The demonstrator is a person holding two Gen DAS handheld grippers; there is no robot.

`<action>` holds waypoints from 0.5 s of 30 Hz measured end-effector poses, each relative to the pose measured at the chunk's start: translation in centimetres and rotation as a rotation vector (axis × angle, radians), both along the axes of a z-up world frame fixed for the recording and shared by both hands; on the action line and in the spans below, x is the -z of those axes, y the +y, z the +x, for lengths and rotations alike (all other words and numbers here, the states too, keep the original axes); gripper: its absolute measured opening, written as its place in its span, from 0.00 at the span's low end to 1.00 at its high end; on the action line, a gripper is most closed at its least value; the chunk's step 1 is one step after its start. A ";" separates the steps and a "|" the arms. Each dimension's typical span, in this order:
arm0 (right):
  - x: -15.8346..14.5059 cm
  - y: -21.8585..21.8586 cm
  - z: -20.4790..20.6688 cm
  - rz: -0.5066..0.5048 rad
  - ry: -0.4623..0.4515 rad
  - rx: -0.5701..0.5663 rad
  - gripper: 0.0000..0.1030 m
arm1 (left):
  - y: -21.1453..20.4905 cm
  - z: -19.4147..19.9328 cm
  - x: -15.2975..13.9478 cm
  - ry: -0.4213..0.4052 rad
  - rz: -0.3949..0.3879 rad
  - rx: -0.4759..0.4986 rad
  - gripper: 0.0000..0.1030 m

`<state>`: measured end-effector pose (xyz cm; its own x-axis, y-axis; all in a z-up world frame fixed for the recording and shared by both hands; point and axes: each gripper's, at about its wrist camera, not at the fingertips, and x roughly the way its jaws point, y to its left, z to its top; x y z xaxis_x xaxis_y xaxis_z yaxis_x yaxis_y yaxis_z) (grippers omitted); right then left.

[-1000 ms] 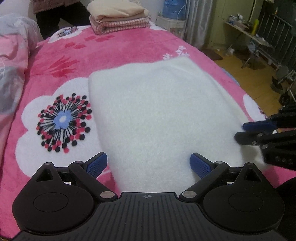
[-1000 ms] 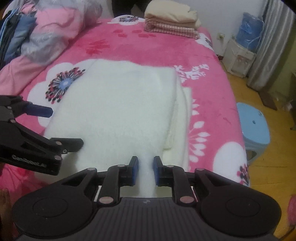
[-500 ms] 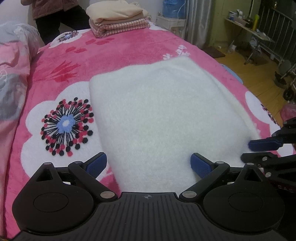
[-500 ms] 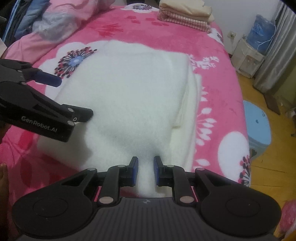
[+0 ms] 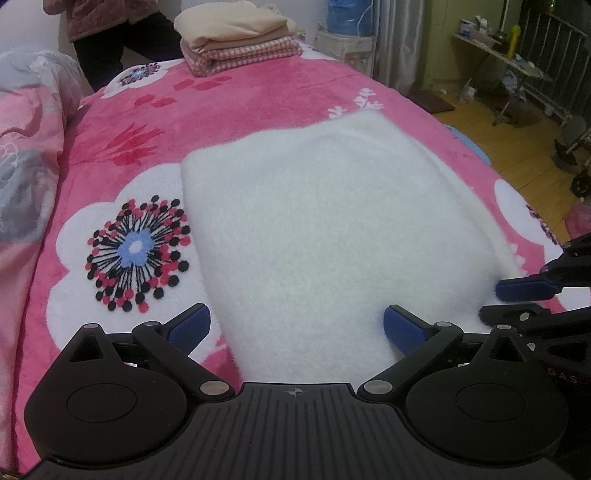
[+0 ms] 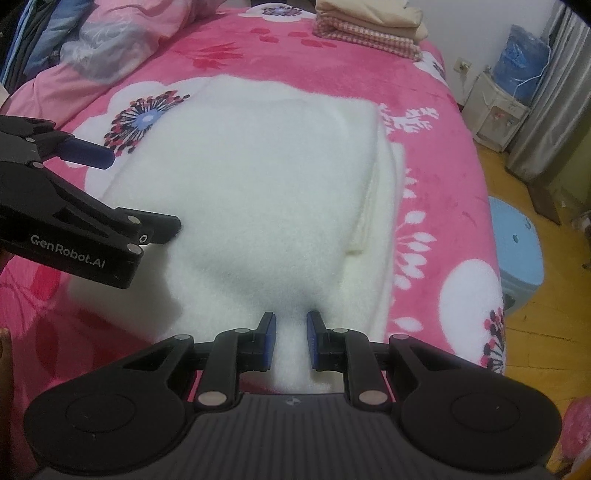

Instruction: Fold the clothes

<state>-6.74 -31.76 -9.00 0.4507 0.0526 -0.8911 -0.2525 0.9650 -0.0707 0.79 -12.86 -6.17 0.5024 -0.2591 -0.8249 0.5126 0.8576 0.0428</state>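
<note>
A white fluffy garment (image 5: 325, 229) lies folded flat on the pink flowered blanket (image 5: 122, 122). In the right wrist view its layered edges (image 6: 373, 206) show along the right side. My left gripper (image 5: 297, 325) hovers open over the garment's near edge, its blue pads wide apart with nothing pinched between them. The same left gripper (image 6: 140, 192) enters from the left in the right wrist view. My right gripper (image 6: 291, 332) is shut on a raised pinch of the garment at its near right corner. The right gripper (image 5: 506, 302) also shows at the right edge of the left wrist view.
A stack of folded clothes (image 5: 236, 33) sits at the bed's far end, with a person (image 5: 110, 33) standing beside it. Crumpled pink bedding and clothes (image 6: 92, 48) are heaped along the left. A blue stool (image 6: 517, 247) and a water dispenser (image 6: 506, 96) stand on the floor to the right.
My right gripper has sunk lower and closer to the near corner, still pinching the white fabric. The left gripper has stayed open in the same place.
</note>
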 end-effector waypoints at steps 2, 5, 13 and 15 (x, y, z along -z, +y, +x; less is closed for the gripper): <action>0.0 -0.1 0.0 0.009 0.001 0.006 0.18 | 0.0 0.0 0.0 -0.004 0.003 0.000 1.00; 0.0 -0.3 0.1 0.022 0.001 0.016 0.18 | -0.1 -0.1 0.0 -0.004 0.005 -0.005 1.00; 0.0 -0.1 0.0 0.019 0.001 0.022 0.19 | 0.0 -0.2 0.0 -0.008 0.011 -0.005 1.00; 0.1 -0.1 0.0 0.016 0.001 0.022 0.19 | 0.1 -0.2 -0.1 -0.007 0.010 -0.005 1.00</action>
<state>-6.70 -31.84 -9.07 0.4509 0.0573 -0.8907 -0.2314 0.9713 -0.0547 0.60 -12.80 -6.08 0.5095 -0.2480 -0.8239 0.5076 0.8598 0.0550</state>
